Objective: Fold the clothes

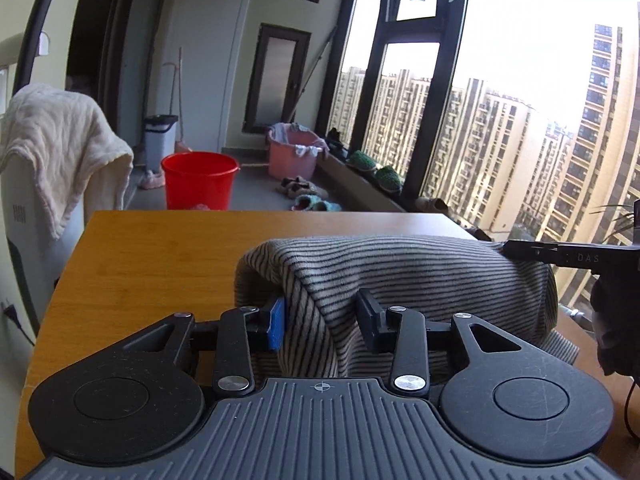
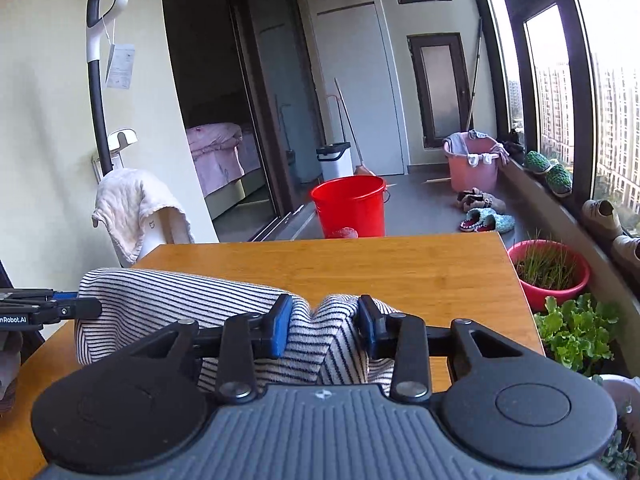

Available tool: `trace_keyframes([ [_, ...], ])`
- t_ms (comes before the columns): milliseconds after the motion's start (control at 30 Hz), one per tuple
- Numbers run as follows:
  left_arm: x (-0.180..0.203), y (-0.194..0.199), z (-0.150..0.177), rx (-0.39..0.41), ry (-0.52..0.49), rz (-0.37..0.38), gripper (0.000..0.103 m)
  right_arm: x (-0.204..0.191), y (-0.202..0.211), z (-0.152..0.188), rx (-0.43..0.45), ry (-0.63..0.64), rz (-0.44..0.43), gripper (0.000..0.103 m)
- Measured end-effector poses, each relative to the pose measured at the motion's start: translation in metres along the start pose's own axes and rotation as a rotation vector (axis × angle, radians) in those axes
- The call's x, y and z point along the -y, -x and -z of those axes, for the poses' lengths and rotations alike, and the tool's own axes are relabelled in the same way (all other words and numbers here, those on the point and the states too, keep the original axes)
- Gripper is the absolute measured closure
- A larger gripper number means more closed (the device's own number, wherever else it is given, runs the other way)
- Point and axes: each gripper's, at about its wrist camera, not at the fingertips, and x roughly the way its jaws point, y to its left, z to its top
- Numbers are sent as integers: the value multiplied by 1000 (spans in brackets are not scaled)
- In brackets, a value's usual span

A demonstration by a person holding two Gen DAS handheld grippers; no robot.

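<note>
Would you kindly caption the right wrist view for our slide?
Right gripper pinches the striped garment over a wooden table, red bucket behind.

The far half of the wooden table [image 2: 360, 268] lies bare, open to a gripper passing above it from either side. The near half is taken up by the bunched striped garment [image 1: 400, 272], which rises as a hump between the two grippers. Beyond the table's right edge, a red plant pot [image 2: 548, 276] and leafy greens [image 2: 576, 332] crowd the window side.
</note>
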Motion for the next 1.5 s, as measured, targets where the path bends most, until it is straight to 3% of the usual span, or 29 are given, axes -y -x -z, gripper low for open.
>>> trace_keyframes([
  [100, 8, 14, 21, -49, -1, 24, 65, 2, 20, 18, -3, -32, -5, 68],
  [200, -1, 31, 17, -25, 74, 47, 60, 2, 29, 31, -18, -29, 10, 68],
  [233, -6, 34, 10, -2, 117, 45, 55, 1, 30, 34, -25, -32, 14, 68],
  [333, -21, 31, -15, 31, 226, 45, 19, -1, 32, 40, -35, -43, 23, 68],
  [400, -26, 6, -29, -24, 269, 66, 16, -4, 30, 38, -47, -43, 33, 68],
  [500, -25, -38, -40, -133, 292, 78, 25, -7, 28, 34, -79, -34, 50, 66],
  [533, -24, -49, -43, -156, 288, 73, 40, -6, 28, 31, -92, -42, 55, 65],
  [567, -19, -55, -46, -176, 249, 53, 45, -3, 28, 27, -104, -59, 57, 61],
  [667, -4, -52, -43, -172, 105, 4, 49, 13, 25, 9, -123, -158, 76, 48],
  [767, -5, -45, -35, -181, 96, 5, 49, 37, 1, -2, -239, -302, 34, 45],
  [867, -13, -44, -31, -180, 134, 24, 49, 34, -25, -1, -317, -297, -20, 68],
  [933, -17, -45, -34, -159, 132, 29, 58, 22, -38, -5, -304, -222, -12, 74],
  [1033, -25, -51, -56, -91, 136, 40, 67, 15, -50, -23, -206, -206, -60, 79],
  [1133, -34, -38, -74, 3, 147, 25, 70, 12, -43, -37, -84, -172, -94, 80],
  [1233, -34, -17, -70, 60, 128, 20, 70, 11, -28, -40, -15, -123, -121, 80],
  [1367, -24, 1, -31, 19, 120, 27, 71, 14, -17, -17, -57, -88, -113, 79],
  [1500, -18, 13, 6, -45, 143, 51, 70, 21, -4, 15, -94, -137, -121, 78],
])
